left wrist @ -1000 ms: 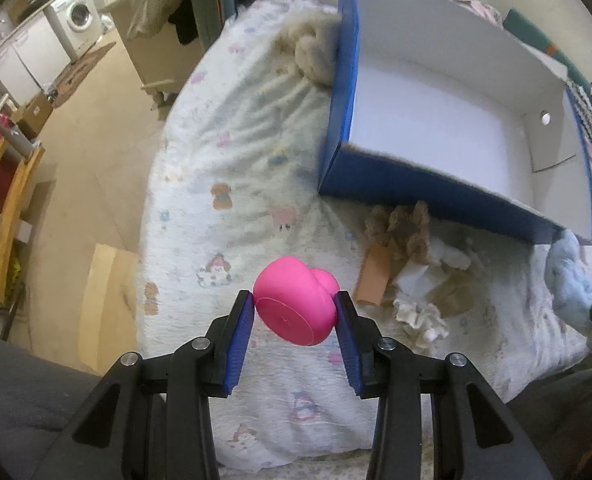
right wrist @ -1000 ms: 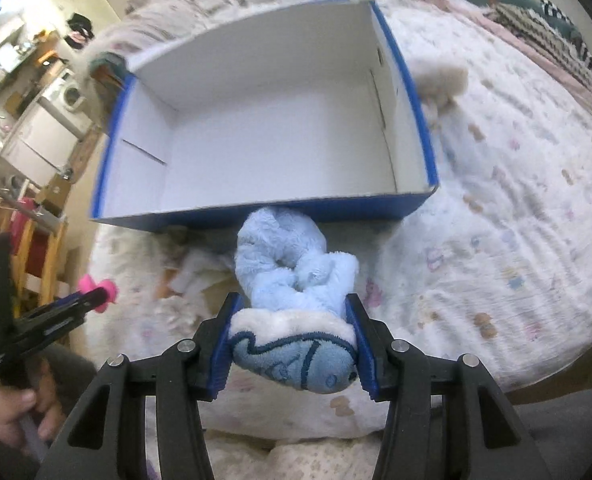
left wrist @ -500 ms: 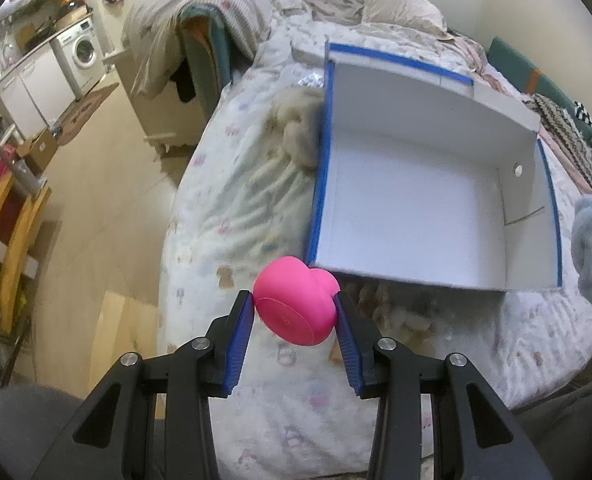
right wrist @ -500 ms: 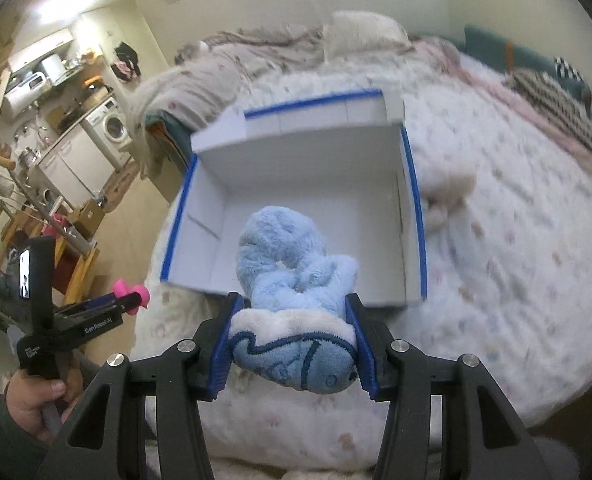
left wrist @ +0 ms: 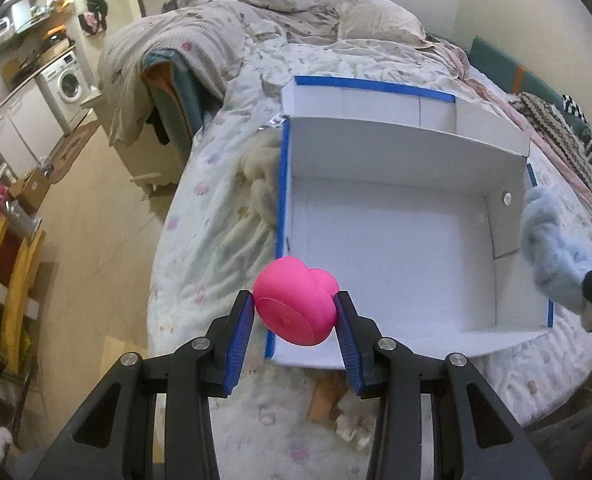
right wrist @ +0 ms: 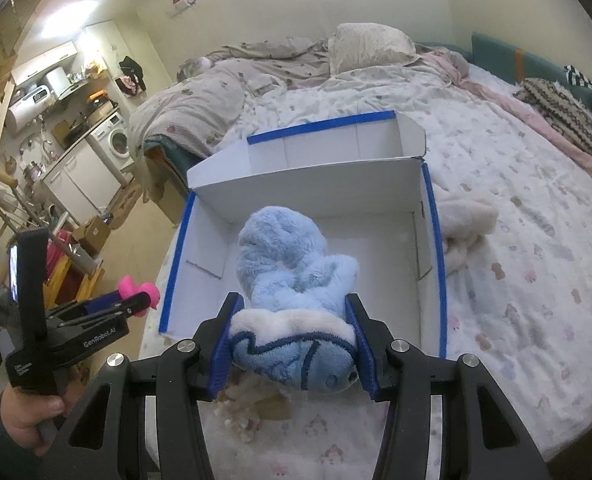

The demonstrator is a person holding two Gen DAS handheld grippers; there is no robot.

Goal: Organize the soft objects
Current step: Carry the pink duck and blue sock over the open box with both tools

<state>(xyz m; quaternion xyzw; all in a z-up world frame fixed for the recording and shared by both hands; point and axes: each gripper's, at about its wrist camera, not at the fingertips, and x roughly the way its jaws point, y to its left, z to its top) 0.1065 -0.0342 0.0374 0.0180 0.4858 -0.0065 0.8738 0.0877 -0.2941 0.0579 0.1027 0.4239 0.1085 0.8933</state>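
because the fluffy light-blue plush fish [right wrist: 296, 280] is soft and light, the right gripper [right wrist: 293, 338] squeezes its middle; left gripper [left wrist: 296, 322] pinches the squishy pink rubber toy [left wrist: 296, 304] at six o'clock of the white cardboard box [left wrist: 408, 152].

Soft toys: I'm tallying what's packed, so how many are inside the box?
0. The pink toy and blue plush are gripper-held; a cream plush lies outside the box.

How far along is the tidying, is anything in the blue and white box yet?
Nothing is in the box yet; its floor shows bare. In hand: the left gripper clamps a pink squishy toy, and the right gripper clamps a blue plush fish, both near the box. Left: a cream plush beside the box, plus small soft bits in front.
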